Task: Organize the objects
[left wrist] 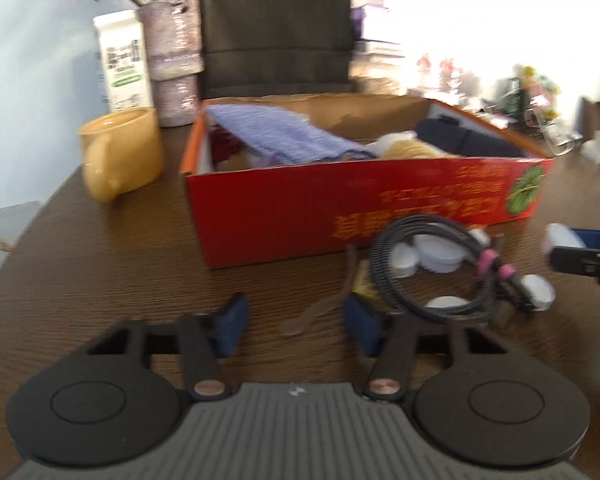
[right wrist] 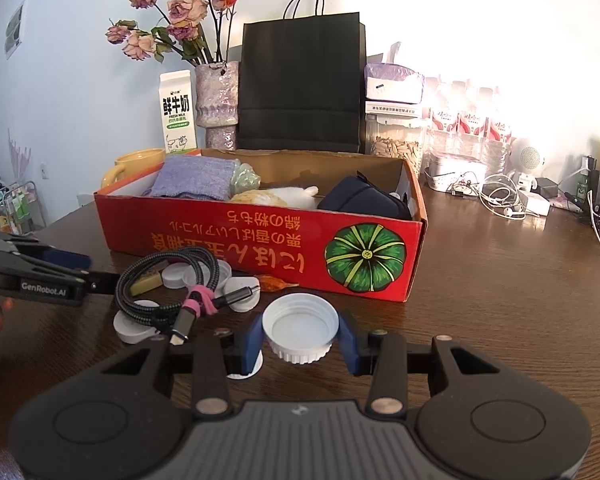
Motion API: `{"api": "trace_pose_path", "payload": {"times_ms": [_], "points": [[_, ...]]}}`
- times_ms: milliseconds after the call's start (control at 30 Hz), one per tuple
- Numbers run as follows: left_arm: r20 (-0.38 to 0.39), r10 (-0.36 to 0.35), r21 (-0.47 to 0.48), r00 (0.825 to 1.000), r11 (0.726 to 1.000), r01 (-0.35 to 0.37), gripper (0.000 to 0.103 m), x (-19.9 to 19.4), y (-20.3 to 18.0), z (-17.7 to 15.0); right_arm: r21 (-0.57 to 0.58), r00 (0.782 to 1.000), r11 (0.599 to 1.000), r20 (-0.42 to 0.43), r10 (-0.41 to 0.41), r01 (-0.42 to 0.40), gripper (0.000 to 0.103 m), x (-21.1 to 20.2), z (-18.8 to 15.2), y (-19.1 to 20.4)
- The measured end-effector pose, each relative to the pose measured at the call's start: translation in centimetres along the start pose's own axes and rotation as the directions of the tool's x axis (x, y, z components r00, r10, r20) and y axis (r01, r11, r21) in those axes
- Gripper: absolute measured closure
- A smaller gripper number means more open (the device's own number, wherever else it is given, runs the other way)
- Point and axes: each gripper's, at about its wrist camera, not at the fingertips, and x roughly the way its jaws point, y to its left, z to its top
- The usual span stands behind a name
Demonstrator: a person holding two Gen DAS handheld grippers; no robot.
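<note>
- Left wrist view: left gripper [left wrist: 296, 326] low over the dark wood-grain table [left wrist: 100, 280], blue pads apart with nothing pinched; only a translucent brownish plastic spoon [left wrist: 320, 312] lying on the wood between them, untouched.
- Just ahead and to the right, coiled black braided cable with pink ties [left wrist: 432, 276] draped over several loose white plastic bottle caps [left wrist: 440, 256], close to the front wall of the red cardboard box with a green pumpkin print [left wrist: 340, 208].
- Likely trouble: closing on the spoon may skid it flat along the wood; reaching further may snag the cable loop and drag or scatter the caps.
- Blurred picture, so contact hard to judge.
- Right wrist view: right gripper [right wrist: 300, 340] pinching a wide white ribbed plastic lid [right wrist: 300, 330] by its sides, held clear of the table, in front of the box.
- Grip on a round ribbed rim: risk of the lid pivoting or popping out.
- Other gripper close at the left, beside the cable; possible collision over the pile.
</note>
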Motion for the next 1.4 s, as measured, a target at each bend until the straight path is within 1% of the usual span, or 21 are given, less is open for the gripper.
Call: {"api": "trace_pose_path", "payload": {"times_ms": [33,67,133,167,233,300,433,600,867,967,1067,1233,1400], "points": [[0.003,-0.012,0.008,1.000,1.000,0.012,0.072,-0.1,-0.2,-0.1,0.000,1.000,1.000,-0.001,-0.001,0.001,0.064,0.0,0.0,0.0],[0.005,-0.022,0.011,1.000,1.000,0.022,0.077,-0.2,-0.2,-0.1,0.000,1.000,1.000,-0.002,-0.002,0.002,0.064,0.0,0.0,0.0],[0.007,-0.028,0.002,1.000,1.000,0.028,0.080,-0.2,-0.3,-0.1,-0.001,1.000,1.000,-0.001,-0.005,0.005,0.064,0.0,0.0,0.1],[0.007,-0.030,-0.006,1.000,1.000,0.030,0.088,-0.2,-0.2,-0.1,-0.001,1.000,1.000,-0.001,-0.006,0.006,0.064,0.0,0.0,0.1],[0.007,-0.031,-0.017,1.000,0.999,0.031,0.095,-0.2,-0.1,-0.1,-0.001,1.000,1.000,-0.001,-0.009,0.009,0.064,0.0,0.0,0.1],[0.007,-0.038,-0.017,0.999,0.999,0.038,0.099,-0.3,-0.2,-0.1,-0.001,1.000,1.000,0.000,-0.011,0.011,0.064,-0.1,-0.1,0.1],[0.020,-0.025,-0.023,0.999,0.999,0.025,0.100,-0.7,-0.5,-0.3,-0.002,1.000,1.000,0.004,-0.017,0.017,0.064,-0.1,0.0,0.1],[0.075,0.002,-0.043,0.997,0.999,0.001,0.100,-2.1,-0.9,-0.7,-0.002,1.000,1.000,0.011,-0.018,0.018,0.064,-0.2,-0.1,0.1],[0.161,0.021,-0.085,0.987,0.996,-0.007,0.100,-4.8,-1.1,-0.7,0.000,0.999,1.000,0.028,-0.022,0.022,0.064,-0.5,-0.1,0.2],[0.202,0.008,-0.105,0.979,0.994,0.013,0.100,-6.1,-1.3,-0.5,-0.003,0.999,1.000,0.047,-0.015,0.015,0.064,-0.8,-0.2,0.3],[0.255,-0.009,-0.129,0.967,0.991,0.044,0.100,-7.4,-1.9,-0.1,-0.005,0.997,1.000,0.076,0.005,-0.004,0.064,-1.1,0.0,0.7],[0.318,-0.039,-0.101,0.947,0.992,0.074,0.100,-8.6,-3.5,1.3,-0.012,0.991,0.999,0.131,0.033,-0.031,0.064,-1.5,1.2,1.7],[0.364,-0.052,-0.075,0.930,0.993,0.085,0.100,-8.6,-5.0,3.4,-0.026,0.982,0.999,0.186,0.043,-0.039,0.064,-1.1,3.6,2.5]]}}
